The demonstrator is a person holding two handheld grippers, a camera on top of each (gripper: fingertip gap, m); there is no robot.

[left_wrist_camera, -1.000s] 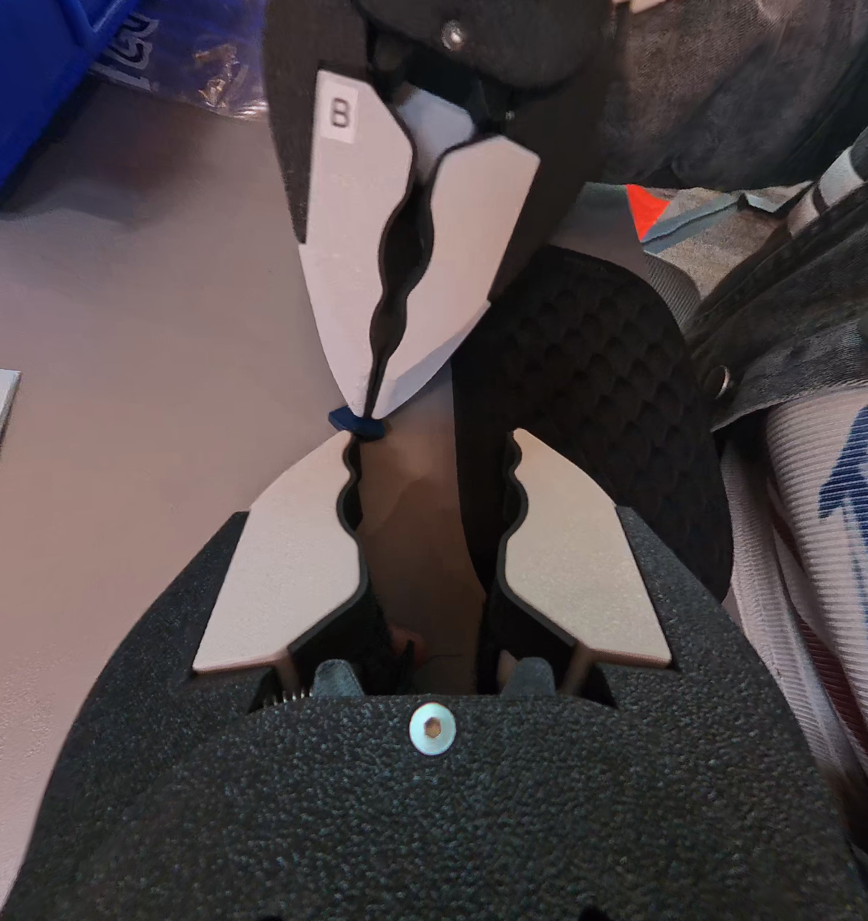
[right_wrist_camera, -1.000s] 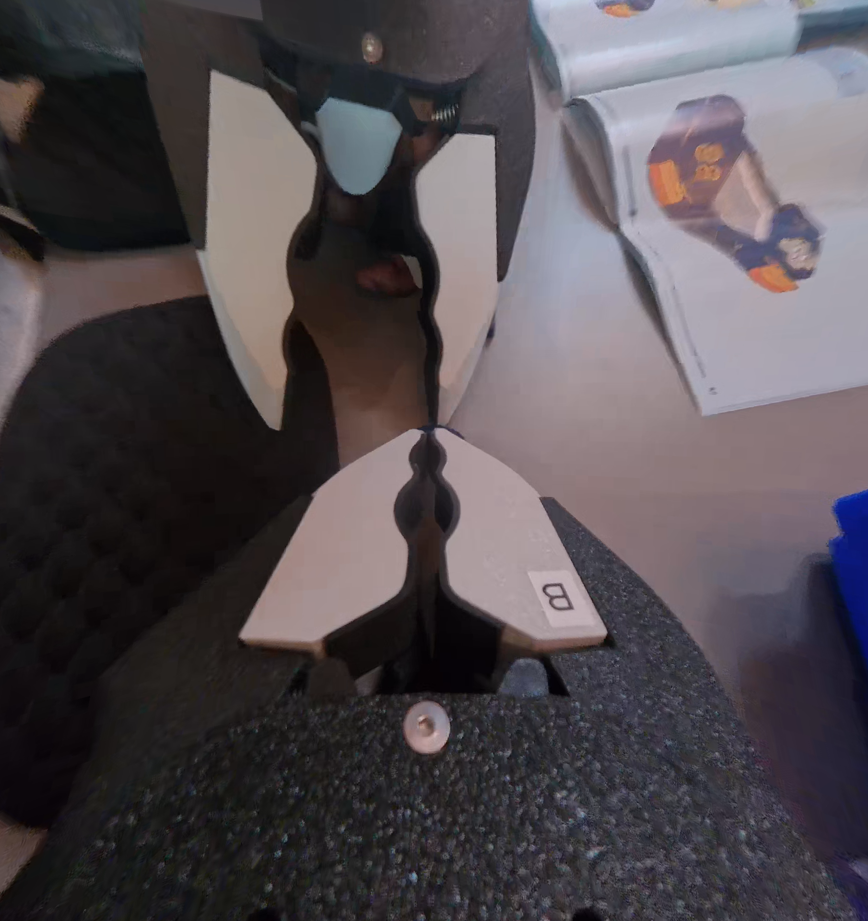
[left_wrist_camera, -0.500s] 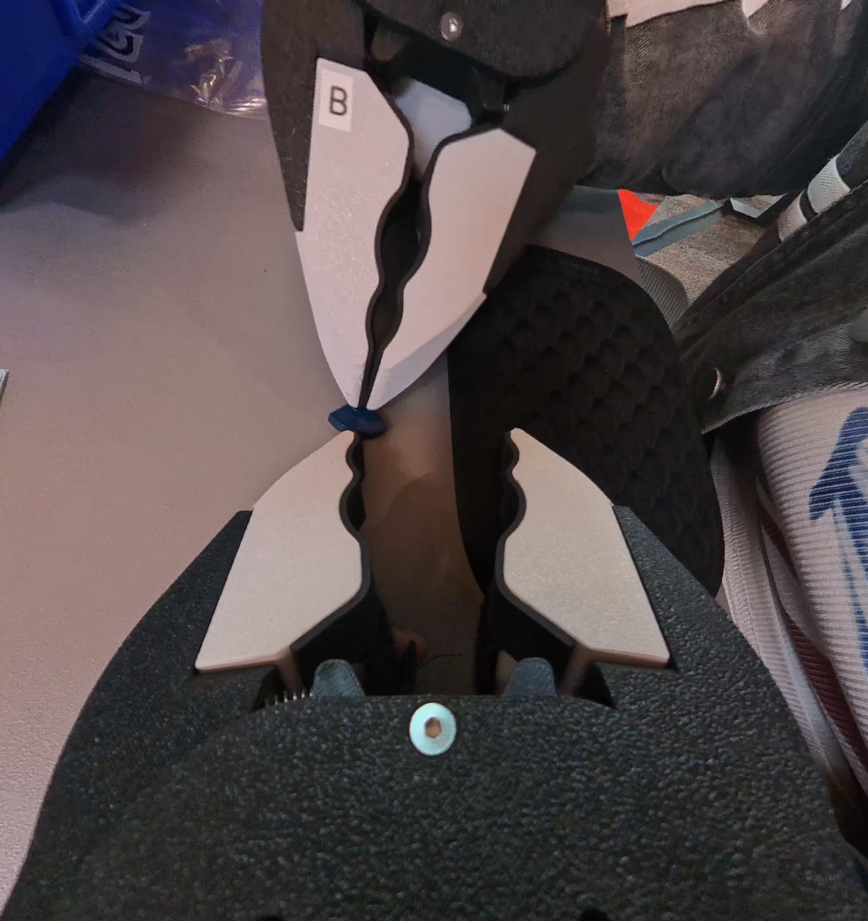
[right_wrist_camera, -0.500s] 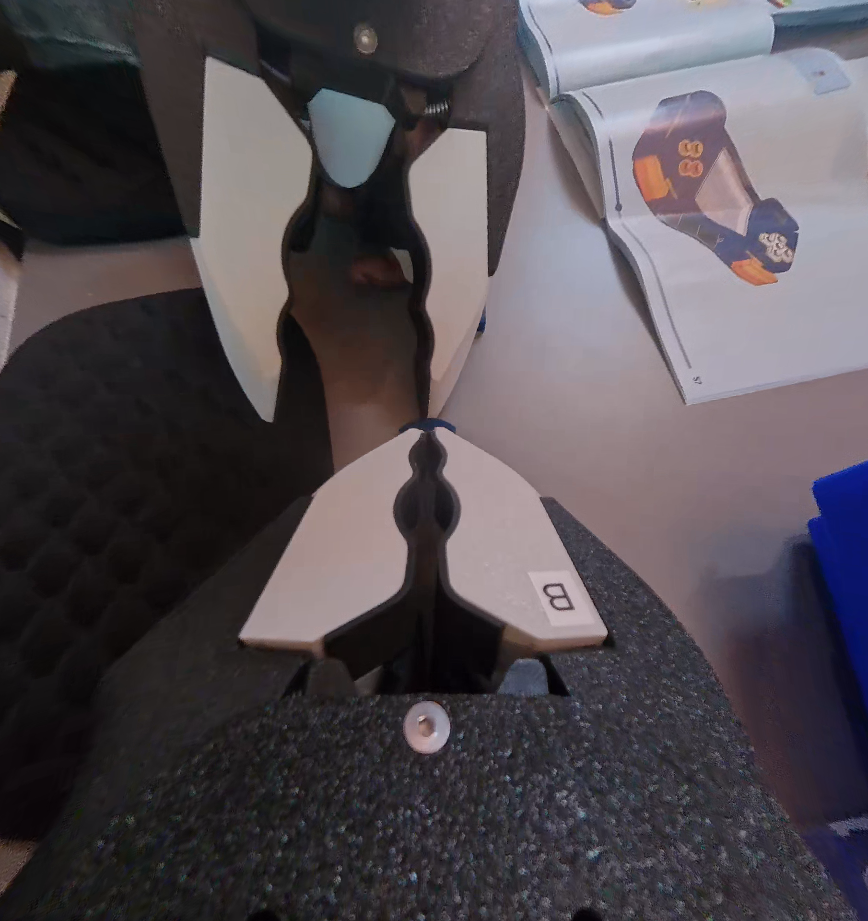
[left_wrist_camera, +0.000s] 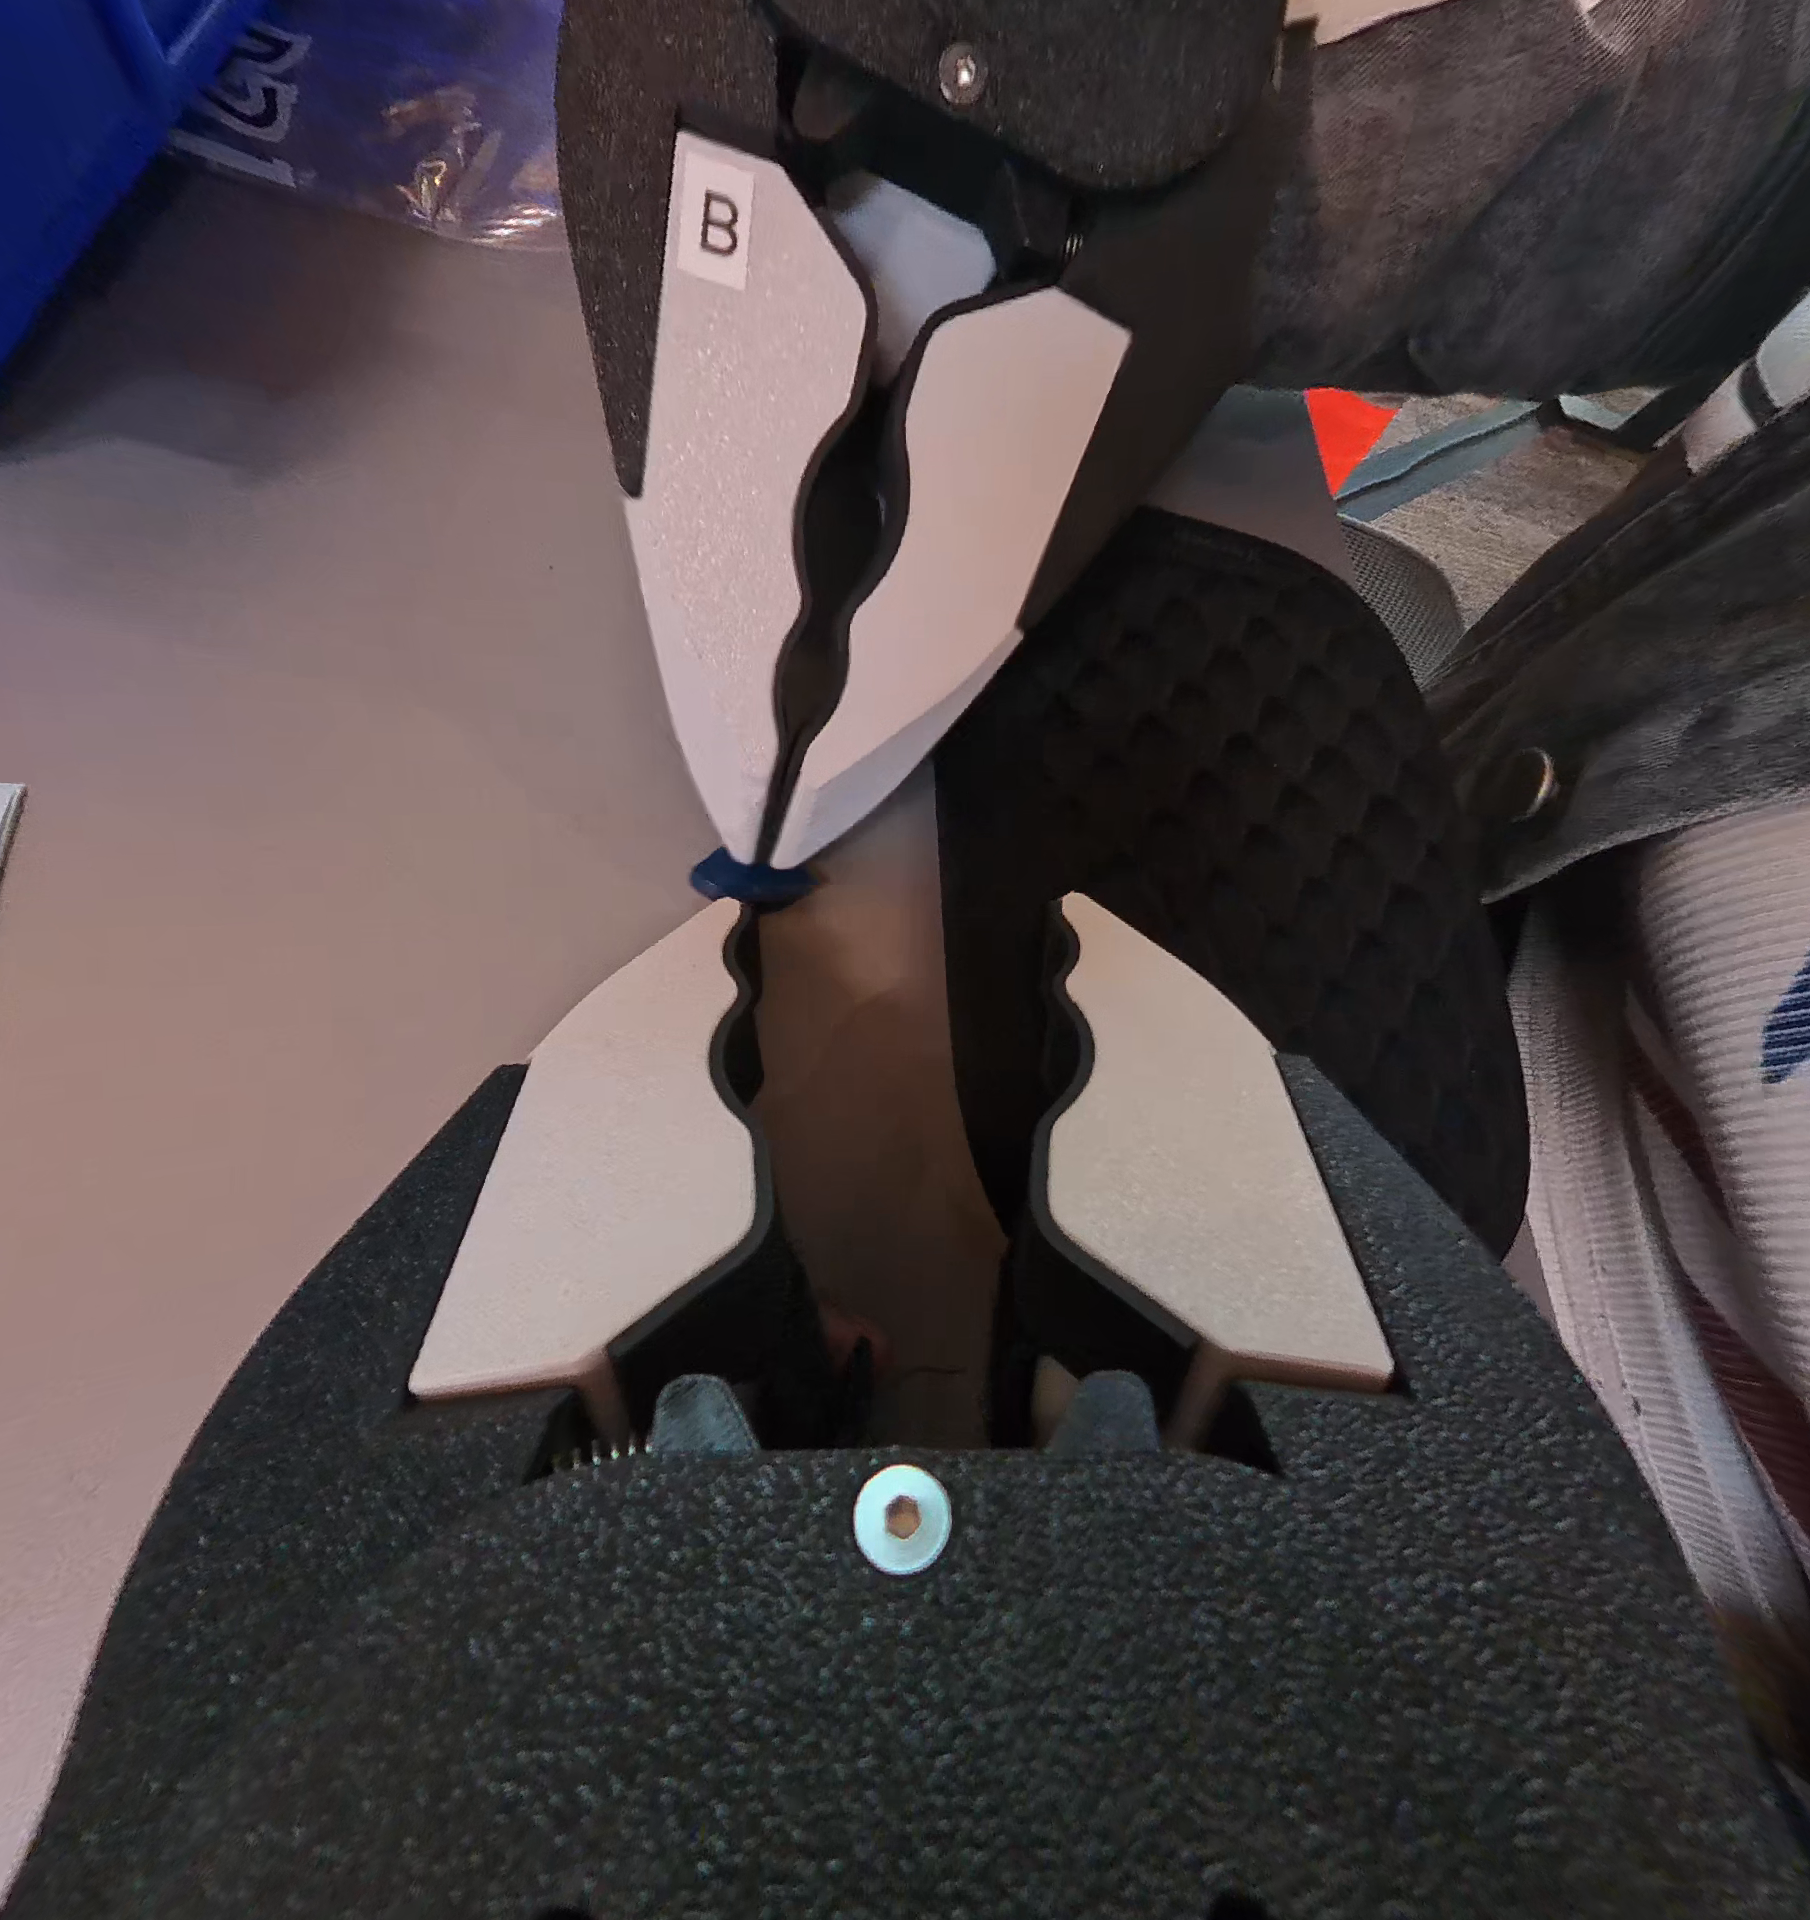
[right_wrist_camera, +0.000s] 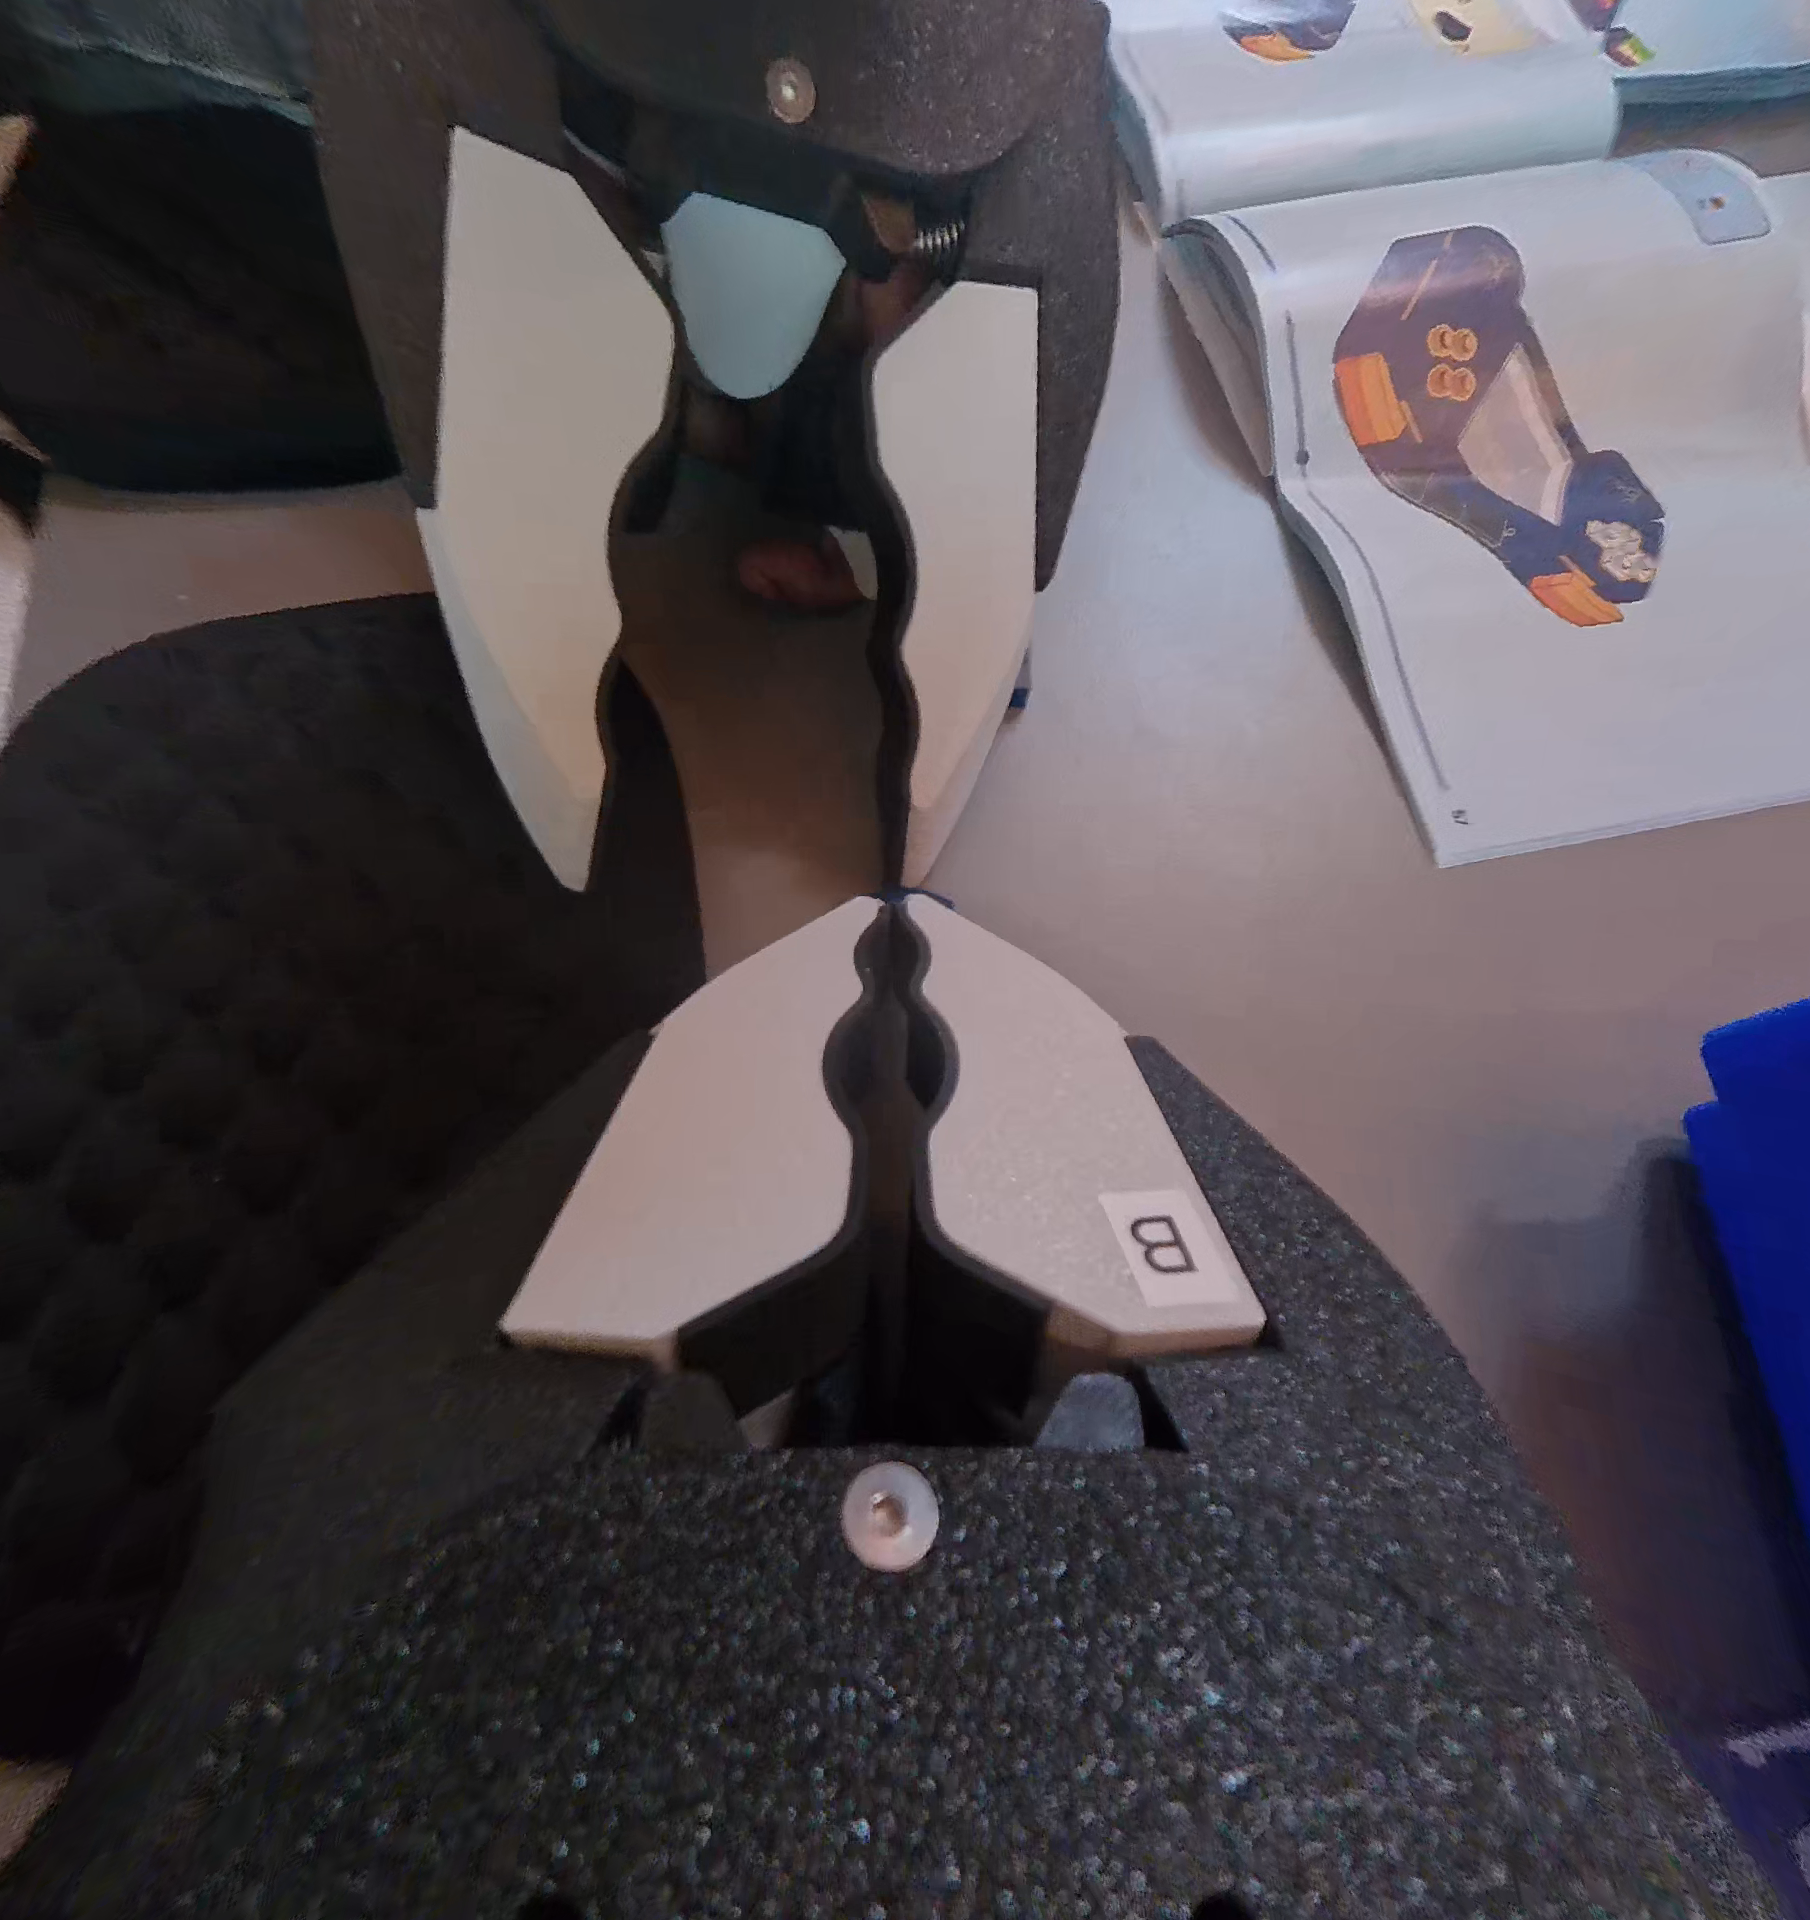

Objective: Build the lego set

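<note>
A small dark blue lego piece (left_wrist_camera: 750,881) is pinched at the very tips of my right gripper (left_wrist_camera: 771,844), which reaches in from the top of the left wrist view, shut. In the right wrist view only a blue sliver of the piece (right_wrist_camera: 916,900) shows at the shut tips of the right gripper (right_wrist_camera: 888,909). My left gripper (left_wrist_camera: 906,909) is open and empty. Its left fingertip (left_wrist_camera: 719,935) touches or nearly touches the blue piece. The left gripper also shows in the right wrist view (right_wrist_camera: 750,873), facing mine tip to tip above the table.
An open instruction booklet (right_wrist_camera: 1555,520) lies on the grey table (left_wrist_camera: 257,675). A blue bin (right_wrist_camera: 1794,1247) stands at the table's side, also in the left wrist view (left_wrist_camera: 39,156), with a plastic bag (left_wrist_camera: 392,135) beside it. A black textured pad (left_wrist_camera: 1244,831) lies under the grippers. My two grippers' fingertips are within a few centimetres of each other.
Both grippers have drifted slightly together over the table. The right stays shut on the blue piece and the left stays open.
</note>
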